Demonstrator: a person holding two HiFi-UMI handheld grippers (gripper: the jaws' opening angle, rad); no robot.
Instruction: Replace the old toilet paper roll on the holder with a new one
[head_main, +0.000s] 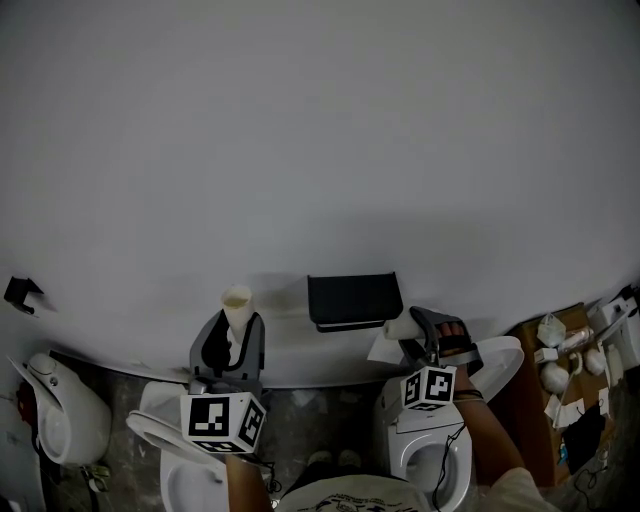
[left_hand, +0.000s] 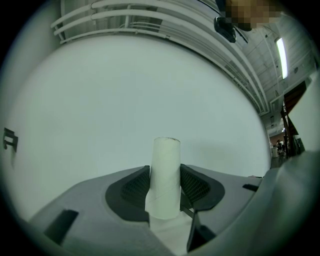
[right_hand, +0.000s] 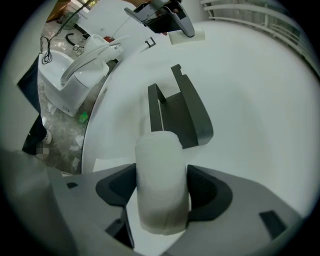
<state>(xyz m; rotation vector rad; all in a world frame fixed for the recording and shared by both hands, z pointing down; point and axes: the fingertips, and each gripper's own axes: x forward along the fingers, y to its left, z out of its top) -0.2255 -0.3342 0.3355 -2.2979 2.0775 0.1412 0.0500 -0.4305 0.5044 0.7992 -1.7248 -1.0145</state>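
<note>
A bare cardboard tube stands upright between the jaws of my left gripper, which is shut on it. In the left gripper view the tube rises out of the left gripper against the plain wall. My right gripper is shut on a full white toilet paper roll, with a loose sheet hanging below it. The black holder is on the wall, just left of that roll. In the right gripper view the roll fills the right gripper, with the holder close beyond it.
Two white toilets stand below the grippers, and a third white fixture sits at far left. A small black bracket is on the wall at left. A brown box with white items is at right.
</note>
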